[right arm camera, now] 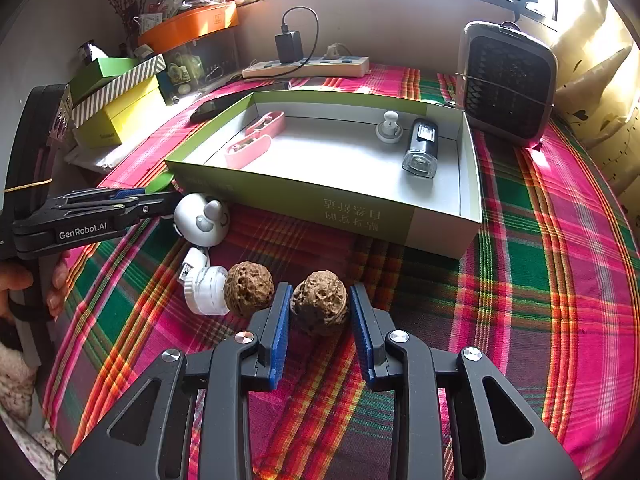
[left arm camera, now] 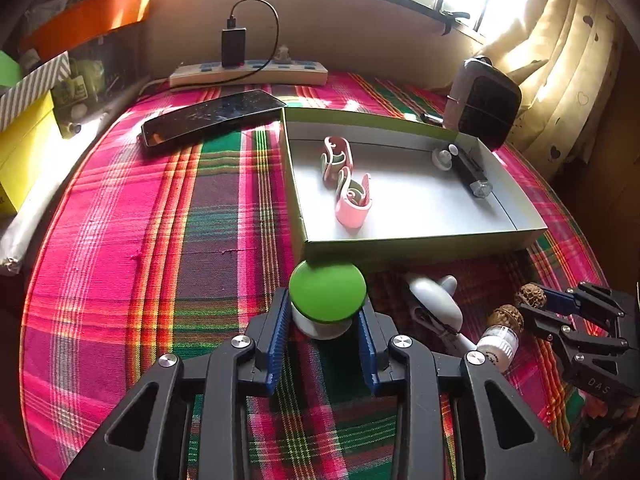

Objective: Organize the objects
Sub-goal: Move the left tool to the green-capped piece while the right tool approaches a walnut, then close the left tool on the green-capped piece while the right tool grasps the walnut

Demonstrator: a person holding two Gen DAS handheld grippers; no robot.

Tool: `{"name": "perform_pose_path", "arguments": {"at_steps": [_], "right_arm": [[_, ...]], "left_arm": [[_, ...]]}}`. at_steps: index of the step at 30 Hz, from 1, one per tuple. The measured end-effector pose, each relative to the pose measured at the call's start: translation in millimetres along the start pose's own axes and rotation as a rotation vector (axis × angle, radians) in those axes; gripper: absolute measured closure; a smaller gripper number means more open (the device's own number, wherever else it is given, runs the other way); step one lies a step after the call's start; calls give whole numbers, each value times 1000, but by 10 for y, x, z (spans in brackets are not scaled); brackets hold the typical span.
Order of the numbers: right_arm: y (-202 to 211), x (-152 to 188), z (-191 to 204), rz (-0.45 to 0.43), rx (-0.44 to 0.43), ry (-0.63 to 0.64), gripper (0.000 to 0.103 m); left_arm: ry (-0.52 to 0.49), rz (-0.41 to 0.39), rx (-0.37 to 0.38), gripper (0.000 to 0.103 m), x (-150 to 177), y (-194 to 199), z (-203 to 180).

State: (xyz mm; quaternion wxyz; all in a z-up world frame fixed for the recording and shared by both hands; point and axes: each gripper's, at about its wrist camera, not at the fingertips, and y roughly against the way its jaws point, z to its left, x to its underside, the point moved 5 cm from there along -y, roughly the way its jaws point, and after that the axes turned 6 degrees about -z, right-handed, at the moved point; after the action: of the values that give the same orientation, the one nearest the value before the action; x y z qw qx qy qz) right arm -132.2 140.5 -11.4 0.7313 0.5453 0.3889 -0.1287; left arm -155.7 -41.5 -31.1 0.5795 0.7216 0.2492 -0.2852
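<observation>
Plaid cloth point(right arm camera: 520, 280): box point(right arm camera: 320, 204) ahead, walnut point(right arm camera: 319, 302) between right tool point(right arm camera: 320, 320) fingers.

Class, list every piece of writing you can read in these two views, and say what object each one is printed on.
"GenRobot.AI": white letters on the left gripper, right wrist view.
"DAS": faint letters on the right gripper, left wrist view.
Chinese characters on the green box: printed upside down, too blurred to read.
Small print on the yellow box: too small to read.

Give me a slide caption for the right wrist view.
Right gripper straddles a walnut before the green box.
</observation>
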Motion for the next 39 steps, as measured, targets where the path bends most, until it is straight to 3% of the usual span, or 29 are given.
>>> {"name": "perform_pose_path", "arguments": {"at_steps": [23, 27, 39], "right_arm": [[0, 7, 6, 0, 3, 4, 73], [-2, 20, -2, -2, 9, 7, 73], [49, 23, -16, -13, 19, 2, 73]], "left_arm": [[-12, -5, -6, 75, 6, 10, -2], [-15, -11, -1, 84, -11, 37, -16], [-16, -12, -3, 88, -5, 50, -7]]}}
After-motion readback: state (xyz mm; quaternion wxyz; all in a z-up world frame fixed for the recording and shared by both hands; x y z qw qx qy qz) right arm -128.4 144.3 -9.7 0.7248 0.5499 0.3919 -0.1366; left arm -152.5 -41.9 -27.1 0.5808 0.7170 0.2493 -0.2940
